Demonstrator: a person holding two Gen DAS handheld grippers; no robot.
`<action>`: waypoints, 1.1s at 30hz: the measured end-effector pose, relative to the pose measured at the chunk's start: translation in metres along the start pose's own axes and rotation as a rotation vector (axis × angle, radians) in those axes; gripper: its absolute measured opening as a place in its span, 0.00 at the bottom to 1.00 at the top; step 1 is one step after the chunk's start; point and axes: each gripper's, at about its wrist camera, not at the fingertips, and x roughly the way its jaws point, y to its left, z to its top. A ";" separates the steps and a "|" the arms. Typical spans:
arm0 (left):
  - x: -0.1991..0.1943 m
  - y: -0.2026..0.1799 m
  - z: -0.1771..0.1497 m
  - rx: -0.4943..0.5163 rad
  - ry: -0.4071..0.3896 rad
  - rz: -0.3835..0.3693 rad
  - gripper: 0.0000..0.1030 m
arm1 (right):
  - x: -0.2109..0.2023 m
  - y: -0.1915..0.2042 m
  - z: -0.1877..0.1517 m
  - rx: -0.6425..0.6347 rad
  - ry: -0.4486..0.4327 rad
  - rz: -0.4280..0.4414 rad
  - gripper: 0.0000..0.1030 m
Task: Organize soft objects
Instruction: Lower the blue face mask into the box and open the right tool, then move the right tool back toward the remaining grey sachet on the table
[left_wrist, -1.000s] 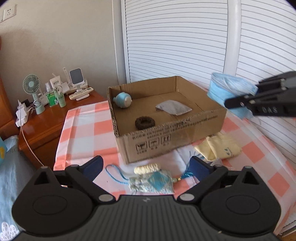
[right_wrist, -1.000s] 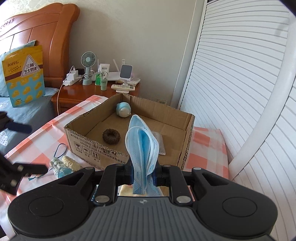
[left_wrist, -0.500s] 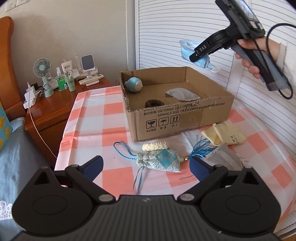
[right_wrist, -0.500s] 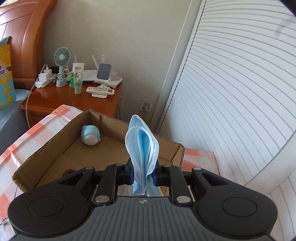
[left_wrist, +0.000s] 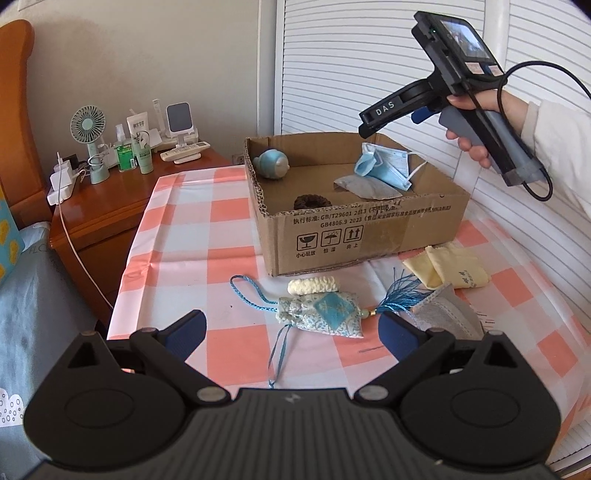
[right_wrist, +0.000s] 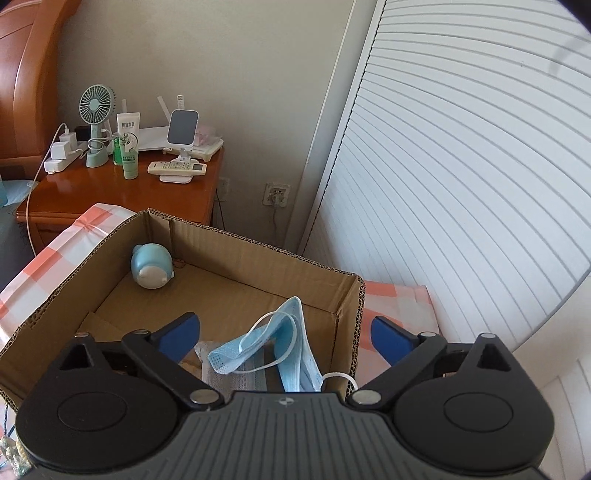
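A cardboard box (left_wrist: 362, 225) holds four soft items, among them a blue face mask (left_wrist: 384, 168), light and floppy, best pinched at a fold. Four more are left on the checked tablecloth (left_wrist: 207, 229), including a sachet (left_wrist: 321, 314). Both the left gripper (left_wrist: 291, 328) and the right gripper (right_wrist: 284, 332) are spread wide and nothing is held.

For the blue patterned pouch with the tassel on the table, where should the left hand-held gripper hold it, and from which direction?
Grip the patterned pouch across its padded middle, coming from above. It lies flat on the checked cloth, so the body gives the only bulk; cord and tassel are too thin. The open left hand-held gripper already frames it. Avoid the cream roll touching its far edge.
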 end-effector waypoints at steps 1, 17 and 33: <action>0.000 0.000 0.000 0.000 0.000 0.000 0.96 | -0.004 -0.001 -0.001 0.003 0.001 0.008 0.98; -0.015 -0.006 -0.005 0.006 -0.014 -0.005 0.97 | -0.086 0.007 -0.074 0.069 -0.034 0.054 1.00; -0.021 -0.007 -0.016 0.013 -0.016 -0.020 0.99 | -0.114 0.070 -0.187 0.166 0.030 0.214 1.00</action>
